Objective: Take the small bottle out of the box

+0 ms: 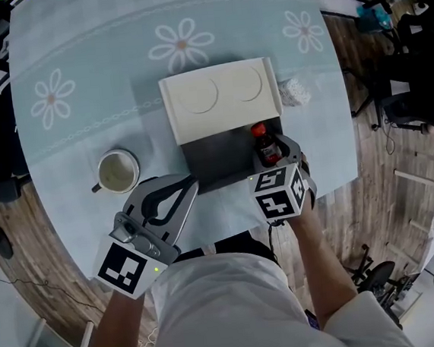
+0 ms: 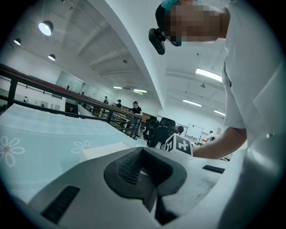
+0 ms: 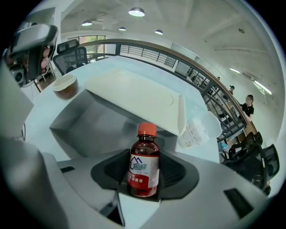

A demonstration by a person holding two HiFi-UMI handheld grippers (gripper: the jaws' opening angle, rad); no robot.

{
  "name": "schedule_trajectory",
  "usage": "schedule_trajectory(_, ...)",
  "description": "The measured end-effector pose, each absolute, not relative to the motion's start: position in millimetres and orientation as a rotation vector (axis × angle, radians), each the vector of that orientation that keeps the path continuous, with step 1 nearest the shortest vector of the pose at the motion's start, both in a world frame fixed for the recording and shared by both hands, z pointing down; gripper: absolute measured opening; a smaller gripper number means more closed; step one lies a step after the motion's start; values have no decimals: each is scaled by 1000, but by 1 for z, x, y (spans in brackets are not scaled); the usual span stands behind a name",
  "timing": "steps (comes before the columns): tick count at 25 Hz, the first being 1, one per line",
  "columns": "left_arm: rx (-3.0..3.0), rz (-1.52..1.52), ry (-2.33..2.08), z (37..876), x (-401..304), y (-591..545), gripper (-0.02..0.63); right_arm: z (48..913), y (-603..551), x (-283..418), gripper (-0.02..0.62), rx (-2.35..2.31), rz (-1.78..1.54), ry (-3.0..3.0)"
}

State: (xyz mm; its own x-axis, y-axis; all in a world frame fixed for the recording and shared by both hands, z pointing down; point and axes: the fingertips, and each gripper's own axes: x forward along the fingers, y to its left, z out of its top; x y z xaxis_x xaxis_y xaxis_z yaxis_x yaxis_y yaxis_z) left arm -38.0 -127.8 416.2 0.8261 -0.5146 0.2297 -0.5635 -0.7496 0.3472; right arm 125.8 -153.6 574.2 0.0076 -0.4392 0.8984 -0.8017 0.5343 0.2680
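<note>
Our right gripper [image 3: 144, 173] grasps the red-capped bottle [image 3: 144, 161] at the gray box [image 1: 216, 161]'s right end. Our left gripper [image 2: 144, 172] is clenched empty.

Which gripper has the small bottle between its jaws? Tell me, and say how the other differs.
The right gripper: the red-capped small bottle stands upright, clamped between its pads. The left gripper has nothing between its jaws.

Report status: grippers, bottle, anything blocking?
Right gripper shut on small bottle, upright at right end of box, not out yet. Left gripper shut, empty. Lid open, nothing blocking.
</note>
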Motion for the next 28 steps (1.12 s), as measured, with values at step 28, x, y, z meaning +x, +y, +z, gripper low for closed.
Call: schedule_trajectory(28,2694,215,-931,359,-33,-106,6,485,-143,110,218,1162,444,-1890)
